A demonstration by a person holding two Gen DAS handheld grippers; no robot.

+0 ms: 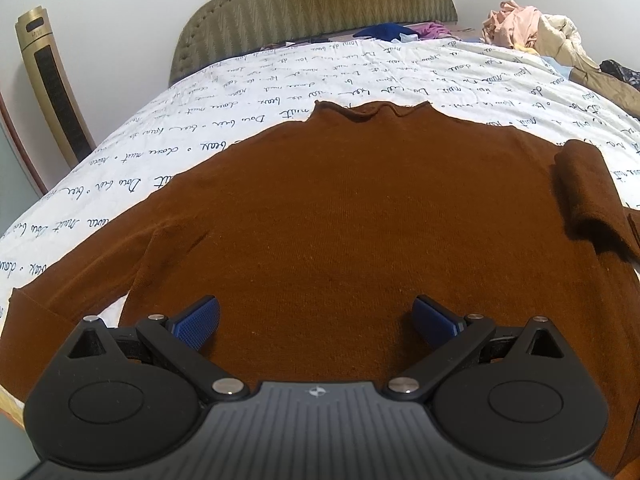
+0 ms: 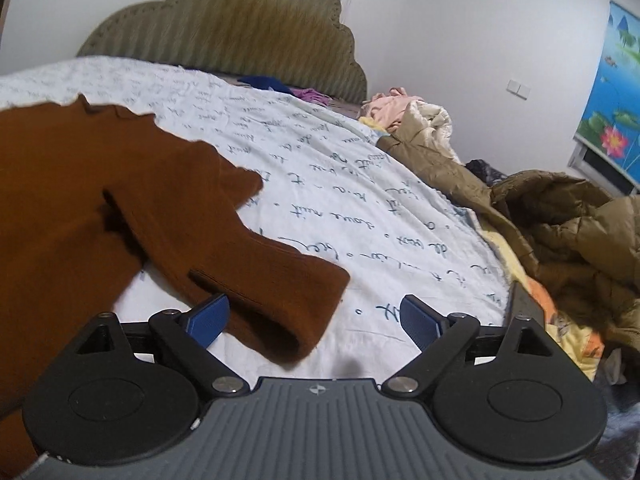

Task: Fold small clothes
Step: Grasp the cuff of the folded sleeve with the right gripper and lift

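— So, what do we have at the far left?

— We see a tall gold-and-black tower fan point(image 1: 52, 92) standing against the white wall, beside the olive-green quilted headboard point(image 1: 316, 4). Below it spreads the white bedsheet printed with dark cursive writing point(image 1: 224, 120), covering the bed.

— And the garment?

— We find the rust-brown knit sweater point(image 1: 340, 208) lying flat on that sheet, its rolled collar towards the headboard. Its left sleeve runs down to the near left corner of the left wrist view. Our left gripper point(image 1: 316, 320) hovers over the lower body of the sweater, blue pads spread wide, nothing between them; whether they touch the knit we cannot tell.

— Further right?

— The other brown sleeve point(image 2: 256, 280) is bent back, its cuff lying on the sheet. Our right gripper point(image 2: 316, 318) is also spread wide and holds nothing; its left pad lies over the sleeve and its right pad over bare sheet.

— And beyond that?

— We see a heap of pink and cream clothes point(image 2: 404, 114) near the headboard's right end, then a crumpled olive-brown padded jacket point(image 2: 572, 232) along the bed's right edge. A blue blind with painted lotus flowers point(image 2: 616, 92) hangs on the right wall.
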